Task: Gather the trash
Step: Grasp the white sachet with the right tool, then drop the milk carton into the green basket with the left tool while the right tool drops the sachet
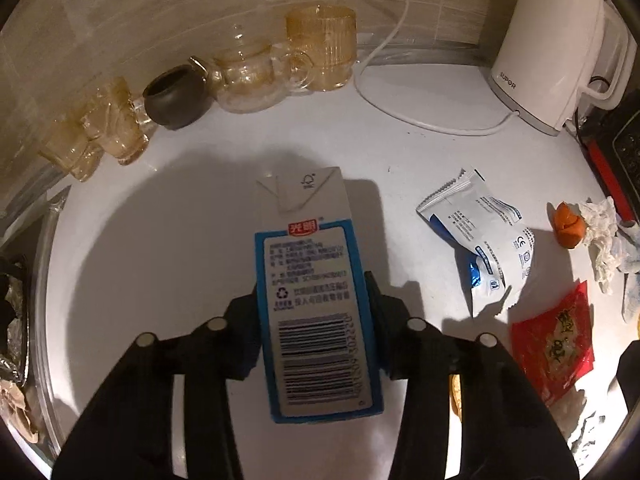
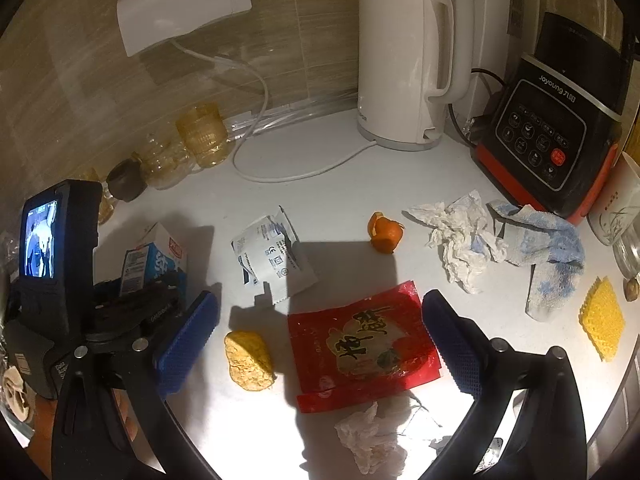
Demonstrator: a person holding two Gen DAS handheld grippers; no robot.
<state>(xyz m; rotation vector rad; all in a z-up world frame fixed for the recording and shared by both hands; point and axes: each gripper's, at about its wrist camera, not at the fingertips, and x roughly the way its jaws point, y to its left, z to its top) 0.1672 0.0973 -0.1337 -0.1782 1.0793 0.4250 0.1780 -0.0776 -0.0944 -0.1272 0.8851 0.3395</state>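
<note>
Cardboard milk carton (image 1: 316, 292) (probably empty, light, easily crushed) sits clamped across its stiff sides in the left gripper (image 1: 316, 320), while the right gripper (image 2: 320, 336) gapes wide above a slippery red wrapper (image 2: 360, 344).

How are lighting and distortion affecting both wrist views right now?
Left wrist: dim, warm light; the blue-and-white milk carton casts a broad shadow on the white counter; fisheye bends the edges. Right wrist: the open right gripper shadows the red snack wrapper; bright glare below it.

A blue-and-white milk carton (image 1: 316, 300) with a black barcode lies on the white counter (image 1: 180, 220), near a red wrapper (image 2: 360, 344) with black lettering, an orange peel (image 2: 385, 233) and a yellow sponge (image 2: 603, 320).
</note>
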